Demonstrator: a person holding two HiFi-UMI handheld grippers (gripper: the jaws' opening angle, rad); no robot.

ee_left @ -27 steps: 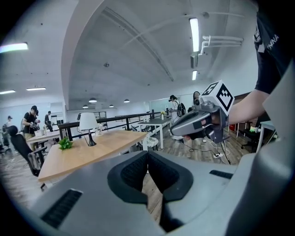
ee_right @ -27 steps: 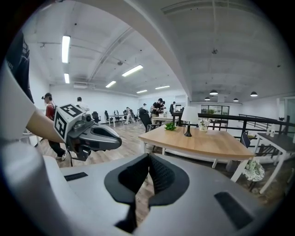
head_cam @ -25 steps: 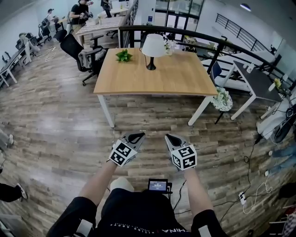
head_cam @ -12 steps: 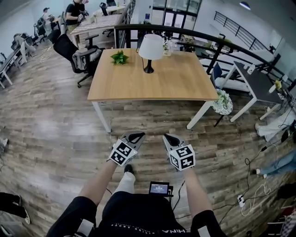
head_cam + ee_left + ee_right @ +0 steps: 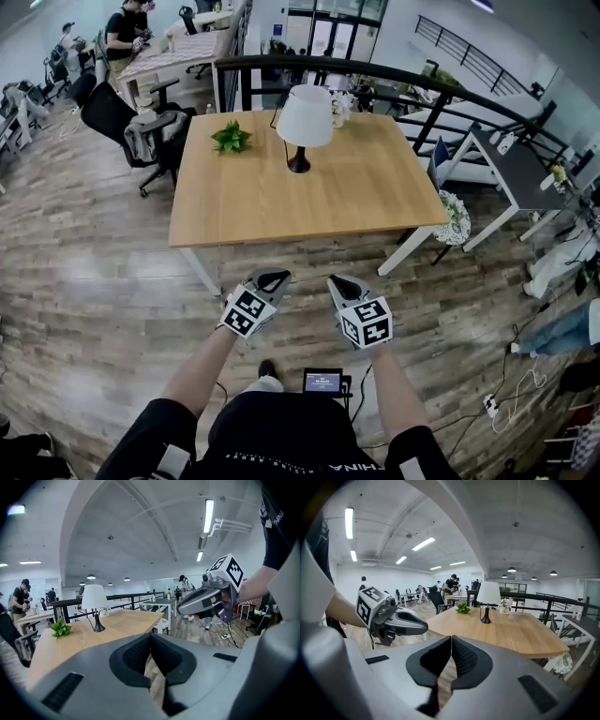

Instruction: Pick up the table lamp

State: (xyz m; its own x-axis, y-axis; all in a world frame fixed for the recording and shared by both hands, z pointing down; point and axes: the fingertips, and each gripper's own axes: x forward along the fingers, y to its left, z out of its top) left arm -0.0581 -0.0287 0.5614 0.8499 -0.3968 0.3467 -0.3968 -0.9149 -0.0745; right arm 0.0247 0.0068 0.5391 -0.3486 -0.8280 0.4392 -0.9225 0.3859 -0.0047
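closer comes the table [image 5: 309, 202] than a second ago: approach step. left gripper [image 5: 271, 279] and right gripper [image 5: 343, 285] both pinched together, empty. table lamp [image 5: 302, 127] stands upright near its far edge, well apart; next, walk in, open jaws.

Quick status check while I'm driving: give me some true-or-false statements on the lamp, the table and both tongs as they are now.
1. The table lamp stands upright on the wooden table. True.
2. The left tongs are clamped on the lamp. False: they are shut on nothing, held over the floor short of the table.
3. A small green plant sits on the table, left of the lamp in the head view. True.
4. The right tongs are wide open. False: their jaws are together, with nothing between them.
5. The lamp stands at the table's near edge. False: it stands toward the far side.
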